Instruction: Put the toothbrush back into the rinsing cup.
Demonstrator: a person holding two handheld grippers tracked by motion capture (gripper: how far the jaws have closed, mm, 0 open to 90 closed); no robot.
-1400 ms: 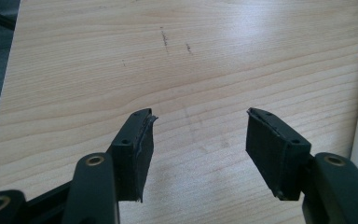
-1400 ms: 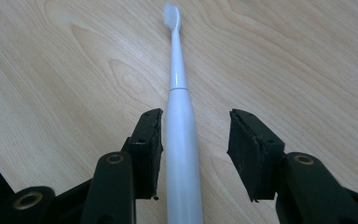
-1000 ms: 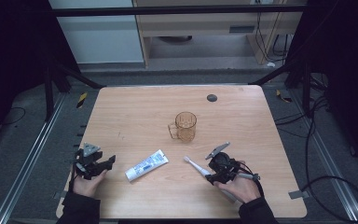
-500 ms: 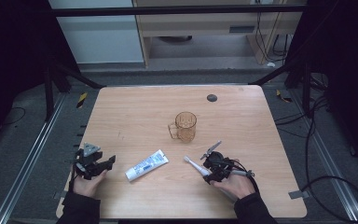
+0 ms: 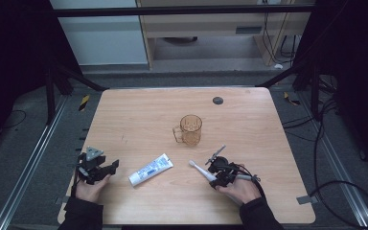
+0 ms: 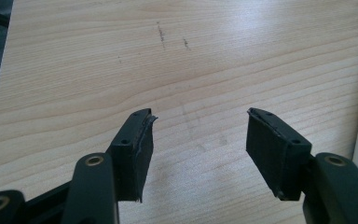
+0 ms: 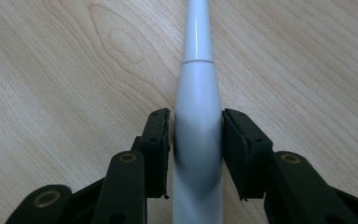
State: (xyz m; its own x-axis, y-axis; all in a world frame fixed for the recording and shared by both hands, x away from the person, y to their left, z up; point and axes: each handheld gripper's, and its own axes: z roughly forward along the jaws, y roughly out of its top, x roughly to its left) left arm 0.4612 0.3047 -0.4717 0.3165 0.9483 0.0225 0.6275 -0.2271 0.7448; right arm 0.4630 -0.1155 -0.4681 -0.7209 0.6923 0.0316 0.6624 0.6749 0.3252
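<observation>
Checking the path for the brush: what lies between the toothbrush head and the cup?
Bare tabletop: the high view shows nothing between the toothbrush, held in the right gripper, and the cup.

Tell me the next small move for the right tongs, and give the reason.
Probably lift the toothbrush slightly off the table. The right tongs already have a pad pressed against each side of its white handle, so the grip looks set, and in the high view the brush lies flat on the wood. The cup stands upright just beyond, a likely place to carry it.
</observation>
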